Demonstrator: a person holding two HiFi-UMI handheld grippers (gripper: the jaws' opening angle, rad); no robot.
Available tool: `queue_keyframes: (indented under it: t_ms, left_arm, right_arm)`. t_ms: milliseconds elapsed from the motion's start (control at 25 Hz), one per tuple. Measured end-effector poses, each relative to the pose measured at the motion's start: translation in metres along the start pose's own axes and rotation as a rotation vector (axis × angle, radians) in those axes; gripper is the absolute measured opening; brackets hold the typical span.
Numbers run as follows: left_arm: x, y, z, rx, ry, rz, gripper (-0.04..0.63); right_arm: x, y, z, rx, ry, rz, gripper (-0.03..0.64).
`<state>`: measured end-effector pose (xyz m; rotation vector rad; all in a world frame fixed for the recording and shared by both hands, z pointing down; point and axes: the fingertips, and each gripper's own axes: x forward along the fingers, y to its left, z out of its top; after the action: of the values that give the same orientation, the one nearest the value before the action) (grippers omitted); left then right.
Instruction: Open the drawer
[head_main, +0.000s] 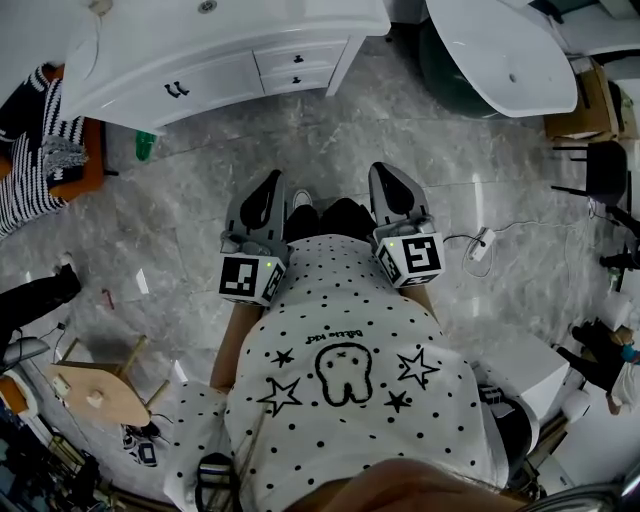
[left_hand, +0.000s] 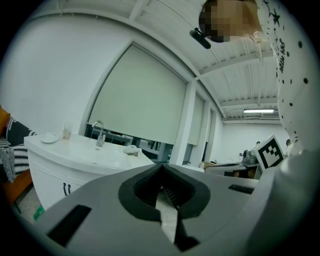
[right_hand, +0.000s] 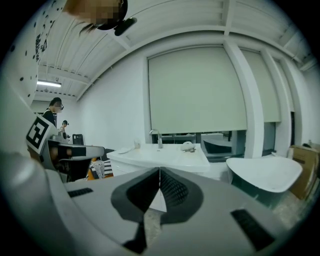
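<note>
Soft, even indoor light, ceiling lamp (left_hand: 259, 110) glowing; fisheye edges bend and darken.

Vanity cabinet (head_main: 200, 60) and drawer (head_main: 320, 55) fronts: smooth glossy white, lacquer-look; handles (head_main: 177, 90) dark. Tap (left_hand: 99, 132): bright polished metal. Floor (head_main: 180, 200): grey marble-look tile, polished. Left gripper (head_main: 268, 185) and right gripper (head_main: 388, 180): matt grey plastic shells, black ribbed pads (left_hand: 147, 187). Shirt (head_main: 340, 330): white spotted cloth. Stool (head_main: 95, 390): bare light wood. Tub (head_main: 500, 50): glossy white.
</note>
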<state>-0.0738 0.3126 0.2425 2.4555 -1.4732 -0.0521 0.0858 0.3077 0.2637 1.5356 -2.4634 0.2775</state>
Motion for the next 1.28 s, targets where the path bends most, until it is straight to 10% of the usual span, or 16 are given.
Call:
queue_keyframes:
  t_ms: [1280]
  left_arm:
    - [0.077, 0.07, 0.011, -0.083, -0.053, 0.193, 0.003]
  right_arm:
    - [0.113, -0.054, 0.028, -0.031, 0.018, 0.098, 0.015]
